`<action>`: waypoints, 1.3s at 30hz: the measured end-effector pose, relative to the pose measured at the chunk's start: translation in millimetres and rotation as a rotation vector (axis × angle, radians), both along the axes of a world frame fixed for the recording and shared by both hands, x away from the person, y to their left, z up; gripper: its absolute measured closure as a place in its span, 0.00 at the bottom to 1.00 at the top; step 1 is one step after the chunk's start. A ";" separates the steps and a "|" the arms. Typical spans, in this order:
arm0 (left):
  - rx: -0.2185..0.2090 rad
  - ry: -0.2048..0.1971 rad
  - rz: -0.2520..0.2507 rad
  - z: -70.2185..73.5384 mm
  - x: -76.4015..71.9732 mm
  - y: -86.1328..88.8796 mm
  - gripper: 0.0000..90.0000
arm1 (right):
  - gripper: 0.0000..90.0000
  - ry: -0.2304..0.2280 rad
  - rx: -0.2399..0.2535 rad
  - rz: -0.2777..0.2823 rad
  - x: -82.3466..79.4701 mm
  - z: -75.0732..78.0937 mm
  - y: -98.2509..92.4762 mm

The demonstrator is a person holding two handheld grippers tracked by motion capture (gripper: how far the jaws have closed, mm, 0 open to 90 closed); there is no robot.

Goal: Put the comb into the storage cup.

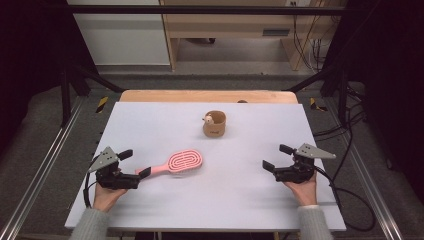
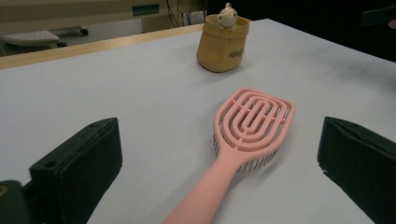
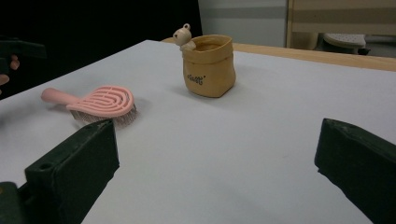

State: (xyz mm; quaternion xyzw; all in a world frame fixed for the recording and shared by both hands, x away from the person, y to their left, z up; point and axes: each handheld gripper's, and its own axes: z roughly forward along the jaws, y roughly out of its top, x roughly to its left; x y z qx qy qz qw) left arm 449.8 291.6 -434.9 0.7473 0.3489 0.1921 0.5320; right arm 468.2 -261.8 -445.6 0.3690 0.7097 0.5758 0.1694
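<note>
A pink hairbrush (image 1: 181,162) lies bristles down on the white table (image 1: 235,205), its handle pointing toward my left gripper (image 1: 135,164). That gripper stands open at the table's left, the handle end near its lower jaw; the brush (image 2: 250,123) lies between the wide jaws, untouched. A tan pouch-shaped cup (image 1: 214,124) with a small animal figure on its rim stands at the back middle, also seen as the cup (image 2: 222,43) and the cup (image 3: 208,65). My right gripper (image 1: 277,157) is open at the right, nothing between its jaws. The brush (image 3: 100,103) lies far left of it.
A wooden strip (image 1: 207,96) borders the table's far edge. Black frame bars and cables (image 1: 350,200) flank both sides. Wooden furniture (image 1: 235,30) stands behind on the floor.
</note>
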 end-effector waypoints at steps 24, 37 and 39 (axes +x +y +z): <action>0.027 0.023 0.014 13.1 2.7 -2.8 0.00 | 0.00 0.007 -0.016 0.002 0.5 -1.1 1.3; 0.082 0.058 0.025 24.8 10.7 -7.7 0.00 | 0.00 0.005 -0.024 0.002 0.4 -1.1 1.3; 0.090 0.065 0.026 26.8 12.6 -8.8 0.00 | 0.00 0.006 -0.025 0.002 0.5 -1.1 1.2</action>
